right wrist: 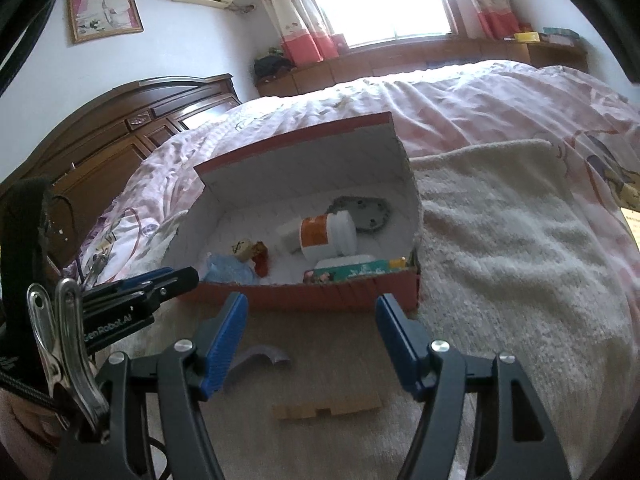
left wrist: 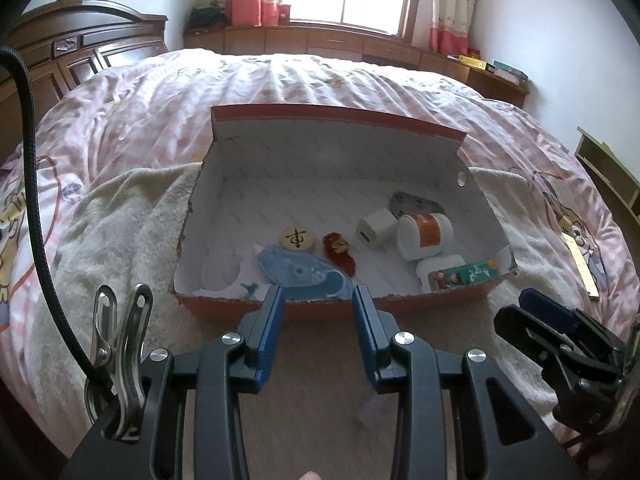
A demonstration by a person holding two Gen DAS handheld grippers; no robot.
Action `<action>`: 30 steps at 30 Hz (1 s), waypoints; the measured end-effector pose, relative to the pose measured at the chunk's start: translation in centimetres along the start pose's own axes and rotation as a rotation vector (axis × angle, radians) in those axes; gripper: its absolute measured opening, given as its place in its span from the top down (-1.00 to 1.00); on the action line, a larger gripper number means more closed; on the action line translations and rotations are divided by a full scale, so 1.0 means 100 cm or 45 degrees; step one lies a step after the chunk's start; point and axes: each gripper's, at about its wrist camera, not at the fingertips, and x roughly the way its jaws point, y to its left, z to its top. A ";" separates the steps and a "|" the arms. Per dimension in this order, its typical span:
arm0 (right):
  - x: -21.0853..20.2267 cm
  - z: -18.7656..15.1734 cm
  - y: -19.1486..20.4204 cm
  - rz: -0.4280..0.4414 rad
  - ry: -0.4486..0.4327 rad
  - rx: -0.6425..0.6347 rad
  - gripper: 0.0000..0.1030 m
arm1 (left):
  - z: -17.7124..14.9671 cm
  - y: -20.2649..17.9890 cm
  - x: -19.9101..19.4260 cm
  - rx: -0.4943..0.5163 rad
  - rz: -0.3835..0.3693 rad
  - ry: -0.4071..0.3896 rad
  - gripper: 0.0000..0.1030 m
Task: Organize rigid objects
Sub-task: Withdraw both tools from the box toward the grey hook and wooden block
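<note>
An open red cardboard box with a white inside sits on a cream towel on the bed. In it lie a blue tape dispenser, a round chess piece, a red trinket, a white charger, a white-and-orange bottle, a grey plate and a green packet. My left gripper is open and empty at the box's near wall. My right gripper is open and empty, before the box. A wooden block and a curved grey piece lie on the towel below it.
The cream towel covers a pink quilt. A dark wooden headboard stands to the left. A window ledge with cabinets runs along the far wall. A ruler lies on the quilt at right.
</note>
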 end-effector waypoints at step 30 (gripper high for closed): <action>-0.011 -0.042 -0.022 -0.068 0.092 0.047 -0.36 | -0.045 -0.015 0.002 0.026 -0.062 0.116 0.31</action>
